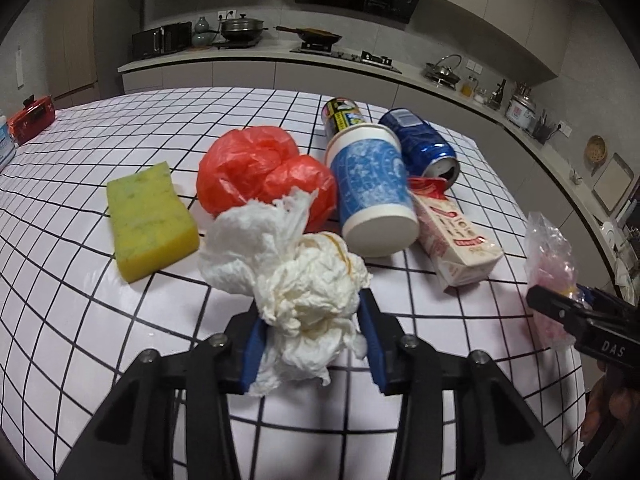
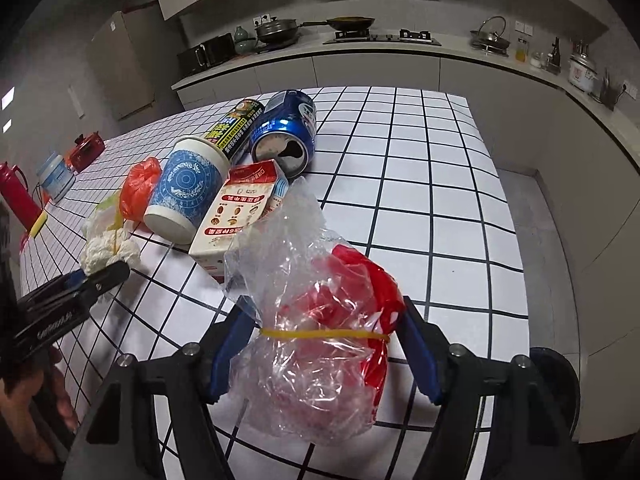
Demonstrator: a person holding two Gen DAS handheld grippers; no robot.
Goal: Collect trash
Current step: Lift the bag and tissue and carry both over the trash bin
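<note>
Held, left: your left tongs [image 1: 316, 340] are closed on the tissue wad [image 1: 296, 272], blue pads pressing it from both sides, the wad bound with a yellow band and sitting low over the bench [image 1: 80, 320]. Held, right: your right tongs [image 2: 326, 344] grip the clear bag [image 2: 316, 320] with red scraps inside, a yellow band round its middle, pads against both flanks. Step in hand, by my reading: both pieces are picked and ready to carry off; no bin shows in either view, so the next move calls for you to lift each clear of the pile and find the drop point. Remaining on the bench, clustered: sponge [image 1: 150, 222] to the left and apart; orange bag [image 1: 264, 172] just behind the wad; paper cup [image 1: 374, 192] on its side, touching the carton [image 1: 452, 236]; blue can [image 1: 420, 148] and yellow-black can [image 1: 340, 116] lying behind the cup. Pose: both tongs point forward across the bench at a shallow downward tilt, the left one near the pile's front edge, the right one further right with its bag off to the carton's side. Caution: the wad's loose upper folds lie close to the orange bag and cup, so raise straight up before swinging away.
</note>
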